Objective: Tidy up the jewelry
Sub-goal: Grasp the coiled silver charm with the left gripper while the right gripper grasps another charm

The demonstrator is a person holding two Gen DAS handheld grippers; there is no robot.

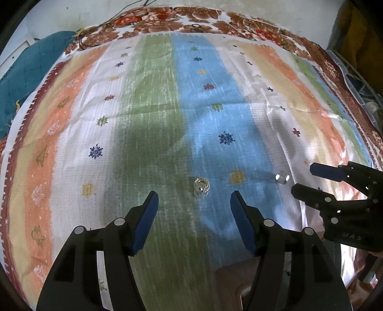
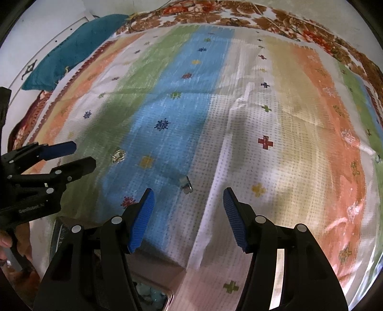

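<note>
We held both tongs low over the striped cloth [image 1: 148, 100] that covered the counter, its bands running green, blue, white, cream and orange away from us, with a brown floral border [image 1: 167, 21] at the far edge.

Our left tongs [image 1: 194, 203] stood spread wide, the blue pads [image 1: 143, 222] well apart and pinching nothing. Just ahead of the gap between them lay a small clear, glinting ring [image 1: 201, 187], resting on the cloth where the green band meets the blue. It touched neither pad.

Our right tongs [image 2: 189, 201] were likewise spread, holding nothing. A small silver ring [image 2: 186, 184] lay on the cloth just ahead of their gap, nearer the left pad [image 2: 141, 220], at the seam of the blue band and the white. In the left wrist view the same silver ring [image 1: 282, 178] showed just beside the tips of the right tongs [image 1: 304, 179], apart from them.

From the right wrist camera we also saw the clear ring [image 2: 118, 155] near the tips of the left tongs [image 2: 83, 155]. The two rings lay apart from each other, with a yellow star motif [image 1: 237, 177] on the blue band between them.

A teal cushion [image 2: 71, 47] lay beyond the cloth's far left corner. Under the near edge of the cloth something with pale green beads [image 2: 148, 294] showed, too blurred for us to identify.
</note>
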